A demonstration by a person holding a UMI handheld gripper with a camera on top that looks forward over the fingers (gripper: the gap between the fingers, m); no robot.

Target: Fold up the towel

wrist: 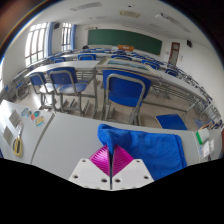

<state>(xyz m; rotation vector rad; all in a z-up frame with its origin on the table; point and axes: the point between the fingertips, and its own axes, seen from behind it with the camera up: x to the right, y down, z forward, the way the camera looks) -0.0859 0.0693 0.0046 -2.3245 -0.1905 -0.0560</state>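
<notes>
Chairs (125,92) with blue seats and backs stand in rows beyond our desk (62,140), with long grey tables between them. We see a big green board (122,40) on the far wall at 12 o'clock and bright windows (40,45) at 10 o'clock. Nothing stands between us and the towel.

Our tongs (111,172) are at 6 o'clock. Their white tips sit close together, and pink pads (103,158) show just above them. A fold of the blue towel (150,150) seems to run in between the pads, so we think the tongs are clamped on it, but we cannot be fully sure. The towel lies on the white desk, spreading from the tongs toward 3 o'clock.

A few small things (28,120) lie on the desk at 8 o'clock. They are too small for us to name. A yellow bit (17,148) sits near them. We cannot read any words or labels anywhere.
</notes>
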